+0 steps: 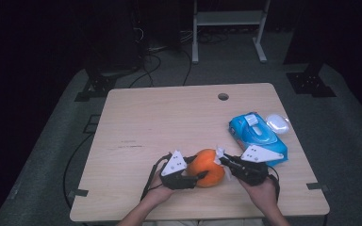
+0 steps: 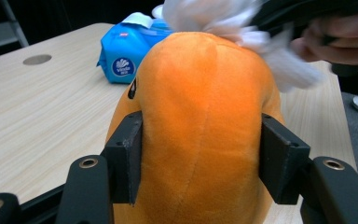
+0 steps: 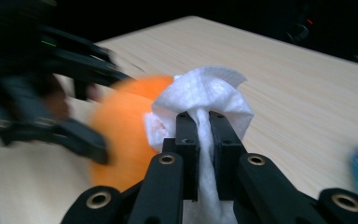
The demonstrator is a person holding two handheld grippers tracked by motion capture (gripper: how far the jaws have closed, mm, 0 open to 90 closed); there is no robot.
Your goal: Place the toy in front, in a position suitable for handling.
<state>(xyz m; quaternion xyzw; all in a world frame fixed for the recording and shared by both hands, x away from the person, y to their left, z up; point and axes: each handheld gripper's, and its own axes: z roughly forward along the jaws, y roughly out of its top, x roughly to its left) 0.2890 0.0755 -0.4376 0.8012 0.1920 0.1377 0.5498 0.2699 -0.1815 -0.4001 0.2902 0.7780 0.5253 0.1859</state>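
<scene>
An orange plush toy (image 1: 207,167) sits on the wooden table (image 1: 169,117) near its front edge. My left gripper (image 1: 195,168) is shut on it from the left, and in the left gripper view both pads press into the toy's (image 2: 205,116) sides. My right gripper (image 1: 222,160) comes in from the right, shut on a white wipe (image 1: 219,153). In the right gripper view the wipe (image 3: 205,93) is pinched between the jaws and bunches out past their tips, against the top of the toy (image 3: 126,126). The wipe (image 2: 223,16) lies on the toy's upper end.
A blue pack of wipes (image 1: 257,136) lies at the right of the table, just behind my right hand. A small white oval object (image 1: 277,123) rests beside it near the right edge. A round cable hole (image 1: 223,96) is at the far side.
</scene>
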